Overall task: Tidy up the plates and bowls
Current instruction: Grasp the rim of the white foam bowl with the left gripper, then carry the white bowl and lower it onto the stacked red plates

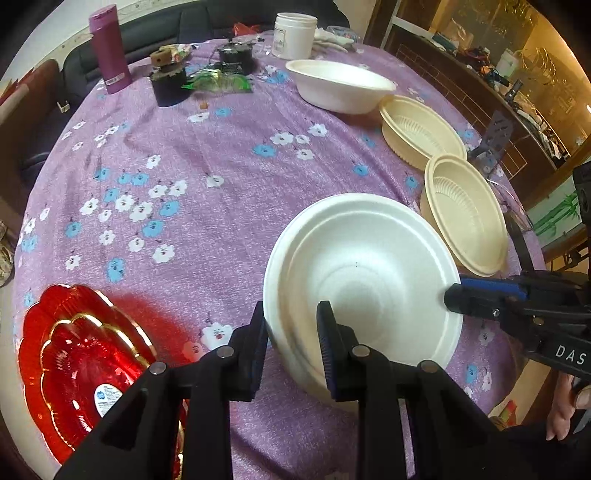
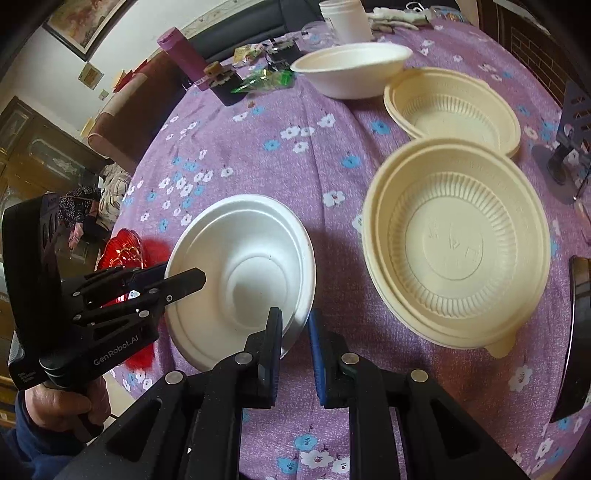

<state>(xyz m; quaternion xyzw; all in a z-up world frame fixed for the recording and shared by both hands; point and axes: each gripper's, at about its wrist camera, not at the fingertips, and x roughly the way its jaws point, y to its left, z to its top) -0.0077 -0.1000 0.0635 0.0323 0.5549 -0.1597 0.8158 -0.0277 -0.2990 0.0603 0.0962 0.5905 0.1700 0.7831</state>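
Note:
A white foam bowl (image 1: 365, 277) sits on the purple flowered tablecloth, seemingly two nested. My left gripper (image 1: 291, 332) straddles its near-left rim, one finger outside and one inside, with a gap still showing. My right gripper (image 2: 295, 332) straddles the same bowl (image 2: 243, 273) at its right rim, also with a gap. Each gripper shows in the other's view: the right (image 1: 452, 295) and the left (image 2: 184, 280). Two cream ribbed plastic bowls (image 2: 458, 243) (image 2: 454, 107) stand to the right. Another white bowl (image 2: 351, 66) stands further back. A red scalloped plate (image 1: 81, 365) lies at the left.
At the table's far side are a purple bottle (image 1: 109, 48), a white jar (image 1: 293, 35), dark small containers (image 1: 168, 83) and green wrappers (image 1: 218, 81). A dark stand (image 2: 572, 122) is at the right edge. The table edge runs close at right and near side.

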